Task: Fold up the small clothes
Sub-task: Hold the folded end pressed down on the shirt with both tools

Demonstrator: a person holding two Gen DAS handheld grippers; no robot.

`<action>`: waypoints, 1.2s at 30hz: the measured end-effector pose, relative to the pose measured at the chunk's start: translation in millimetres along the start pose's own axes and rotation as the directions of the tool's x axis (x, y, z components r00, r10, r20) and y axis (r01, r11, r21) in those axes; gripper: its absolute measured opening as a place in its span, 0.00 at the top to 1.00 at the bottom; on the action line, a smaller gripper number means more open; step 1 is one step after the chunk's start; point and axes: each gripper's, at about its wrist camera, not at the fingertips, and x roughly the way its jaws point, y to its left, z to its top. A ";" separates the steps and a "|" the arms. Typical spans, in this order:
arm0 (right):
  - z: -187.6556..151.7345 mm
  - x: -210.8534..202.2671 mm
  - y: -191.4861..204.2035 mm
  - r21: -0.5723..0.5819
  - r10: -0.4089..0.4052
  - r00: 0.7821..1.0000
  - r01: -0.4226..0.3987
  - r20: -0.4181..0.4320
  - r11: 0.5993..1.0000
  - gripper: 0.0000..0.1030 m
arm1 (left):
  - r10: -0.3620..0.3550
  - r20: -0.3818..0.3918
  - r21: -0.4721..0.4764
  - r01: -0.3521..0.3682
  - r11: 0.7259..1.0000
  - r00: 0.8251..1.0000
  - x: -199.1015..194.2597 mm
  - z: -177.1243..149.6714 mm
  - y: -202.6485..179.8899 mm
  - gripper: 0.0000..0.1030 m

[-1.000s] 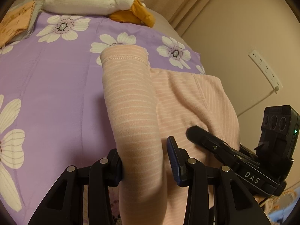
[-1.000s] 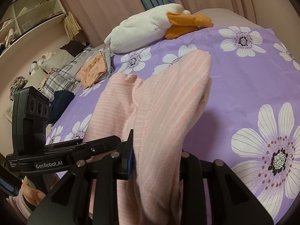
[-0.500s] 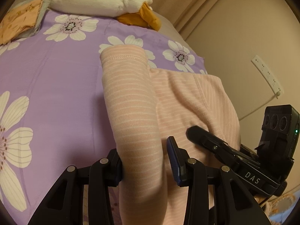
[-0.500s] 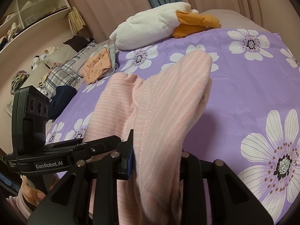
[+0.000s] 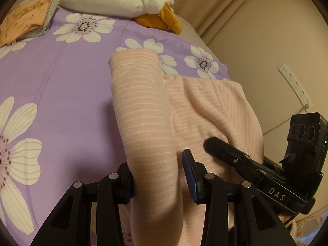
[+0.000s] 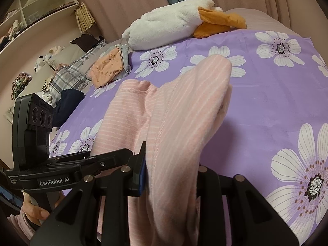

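A pink garment with thin white stripes (image 5: 205, 110) lies on the purple flowered bedspread (image 5: 61, 86). In the left wrist view one tube-like part of it (image 5: 141, 112) rises from its hem to my left gripper (image 5: 157, 174), which is shut on it. My right gripper (image 5: 213, 143) rests on the cloth just to the right. In the right wrist view my right gripper (image 6: 172, 168) is shut on a bunched fold of the pink garment (image 6: 184, 110) that stands up above the bed. The left gripper (image 6: 123, 155) shows at the left, held by a hand (image 6: 34, 213).
A white plush goose (image 6: 170, 26) with orange parts lies at the bed's far end. Beside it are a folded orange garment (image 6: 106, 69), plaid cloth (image 6: 69, 75) and a dark cloth (image 6: 67, 104). Shelves (image 6: 37, 4) stand left; a wall socket strip (image 5: 295, 86) is right.
Both grippers have drifted slightly across the bed with the garment; the bedspread's flowers shift a little in both views. Both grips are unchanged.
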 end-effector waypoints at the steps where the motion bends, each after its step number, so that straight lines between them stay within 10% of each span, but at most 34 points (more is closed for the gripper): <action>1: -0.1 0.8 1.0 -0.002 0.001 1.000 -0.001 -0.001 1.000 0.73 | 0.000 0.001 -0.002 0.000 1.000 1.000 0.0 0.4 1.2 0.61; 36: 23.6 49.6 9.8 -0.027 0.020 0.999 -0.021 -0.033 0.999 0.73 | 0.033 -0.002 -0.033 -0.033 0.999 0.999 17.4 32.0 40.5 0.61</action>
